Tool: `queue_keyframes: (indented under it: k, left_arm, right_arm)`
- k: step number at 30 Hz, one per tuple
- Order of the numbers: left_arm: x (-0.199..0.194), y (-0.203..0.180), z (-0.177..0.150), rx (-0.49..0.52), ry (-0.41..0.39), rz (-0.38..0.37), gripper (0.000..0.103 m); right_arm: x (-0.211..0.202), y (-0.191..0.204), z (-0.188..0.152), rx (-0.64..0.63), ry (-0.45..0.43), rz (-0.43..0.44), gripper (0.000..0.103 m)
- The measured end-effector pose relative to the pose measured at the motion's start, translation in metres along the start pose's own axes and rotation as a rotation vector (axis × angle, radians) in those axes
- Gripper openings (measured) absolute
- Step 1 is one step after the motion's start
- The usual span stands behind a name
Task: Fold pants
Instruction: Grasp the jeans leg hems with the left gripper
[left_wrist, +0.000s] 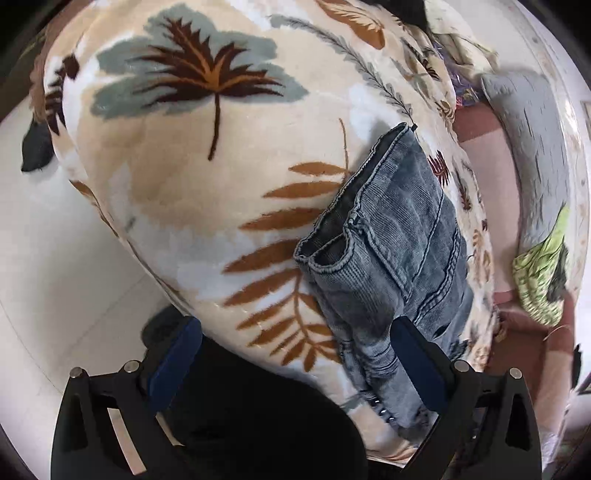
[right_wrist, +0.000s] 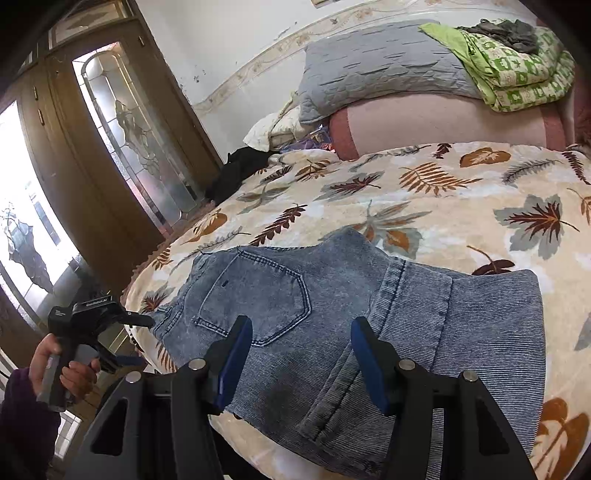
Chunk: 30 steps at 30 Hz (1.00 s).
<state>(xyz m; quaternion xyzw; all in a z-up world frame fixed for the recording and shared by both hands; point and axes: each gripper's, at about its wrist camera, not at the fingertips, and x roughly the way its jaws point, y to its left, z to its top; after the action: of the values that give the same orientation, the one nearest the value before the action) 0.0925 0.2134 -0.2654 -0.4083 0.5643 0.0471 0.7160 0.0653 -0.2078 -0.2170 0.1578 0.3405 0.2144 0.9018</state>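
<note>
though folded, jeans (right_wrist: 332, 332) under right claw (right_wrist: 301, 360) (open)

I am seeing one pair of jeans (right_wrist: 332, 325) lying on one leafy blanket (right_wrist: 443, 192). I am counting two grippers: my right gripper (right_wrist: 301, 363) and my left gripper (right_wrist: 125, 339), each with two fingers. I am also seeing one grey pillow (right_wrist: 380, 66), one green quilt (right_wrist: 517, 74) and one hand (right_wrist: 66, 369).

A home bedroom: a bed (right_wrist: 461, 192) under a leaf-print blanket (left_wrist: 192, 177), pillows (right_wrist: 380, 70) and folded bedding (right_wrist: 517, 77) at its head, a wooden wardrobe (right_wrist: 110, 155) beside it.
</note>
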Motion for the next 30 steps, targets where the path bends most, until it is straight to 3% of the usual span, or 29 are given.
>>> queue_keyframes:
  k: [4, 7, 14, 16, 19, 21, 23, 28, 30]
  left_arm:
    - [-0.001, -0.01, 0.01, 0.014, -0.035, -0.006, 0.101]
    - [0.01, -0.013, 0.017, 0.011, -0.014, -0.018, 0.101]
    - [0.022, -0.012, 0.023, 0.025, -0.017, -0.096, 0.1]
    - [0.017, -0.015, 0.021, 0.037, -0.016, -0.16, 0.097]
    - [0.012, -0.026, 0.017, 0.093, -0.027, -0.163, 0.097]
    - [0.015, -0.027, 0.02, 0.103, -0.032, -0.168, 0.091]
    - [0.022, -0.025, 0.024, 0.081, -0.02, -0.176, 0.077]
    - [0.022, -0.021, 0.024, 0.084, -0.047, -0.195, 0.076]
    - [0.022, -0.019, 0.025, 0.078, -0.064, -0.207, 0.067]
  right_arm:
    - [0.003, 0.004, 0.0, -0.011, 0.005, 0.008, 0.06]
    - [0.004, 0.007, 0.0, -0.026, 0.003, 0.004, 0.059]
    - [0.007, 0.005, 0.0, -0.016, 0.011, 0.001, 0.059]
    - [0.008, 0.006, 0.0, -0.019, 0.015, 0.005, 0.06]
    - [0.012, 0.01, 0.0, -0.03, 0.02, 0.006, 0.059]
    - [0.013, 0.012, 0.0, -0.039, 0.022, 0.009, 0.059]
    - [0.014, 0.013, -0.001, -0.05, 0.023, 0.007, 0.059]
    - [0.015, 0.014, -0.002, -0.056, 0.028, 0.006, 0.059]
    - [0.016, 0.013, -0.002, -0.053, 0.028, 0.006, 0.059]
